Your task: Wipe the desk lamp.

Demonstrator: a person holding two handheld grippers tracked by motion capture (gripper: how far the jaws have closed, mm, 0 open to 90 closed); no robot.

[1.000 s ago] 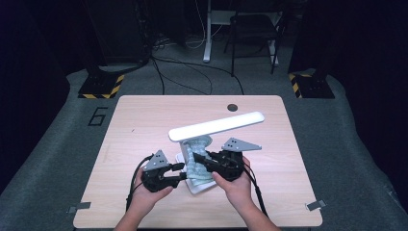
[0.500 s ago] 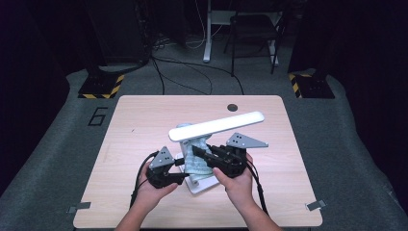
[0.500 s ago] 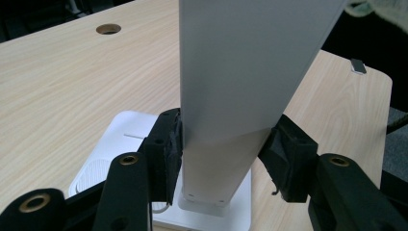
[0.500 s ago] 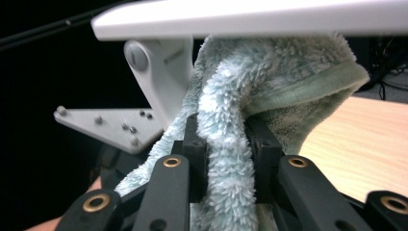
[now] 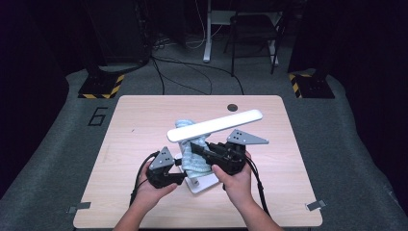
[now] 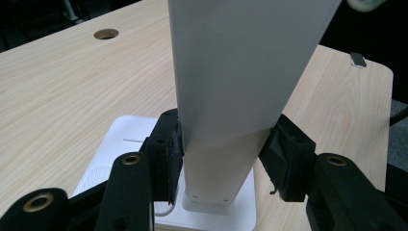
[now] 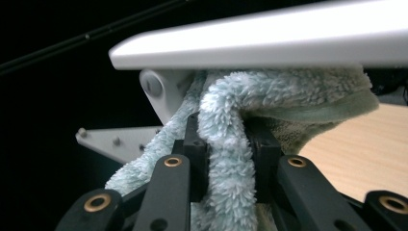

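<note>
Left gripper (image 6: 221,159) clamps lamp (image 6: 240,96); right gripper (image 7: 226,159) pinches cloth (image 7: 226,144), base half-hidden.

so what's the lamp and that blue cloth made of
Lamp: likely plastic, smooth matte white, with soft sheen and moulded rounded edges; its upright sits in the left tool. Cloth: pale blue fluffy microfibre or terry by its dense short pile, pinched in the right tool.

Count, near to far. Hand-held grippers: two, the left hand-held gripper (image 5: 179,169) and the right hand-held gripper (image 5: 196,147). Hands: two, left hand (image 5: 153,188), right hand (image 5: 236,182). White desk lamp (image 5: 215,125): one. Pale blue fluffy cloth (image 5: 193,159): one. Worktop (image 5: 139,120): one, with one round hole (image 5: 233,107) at its far edge. Striped floor blocks beyond: two, left (image 5: 100,86), right (image 5: 310,85). Chair (image 5: 254,33) at far: one.
</note>
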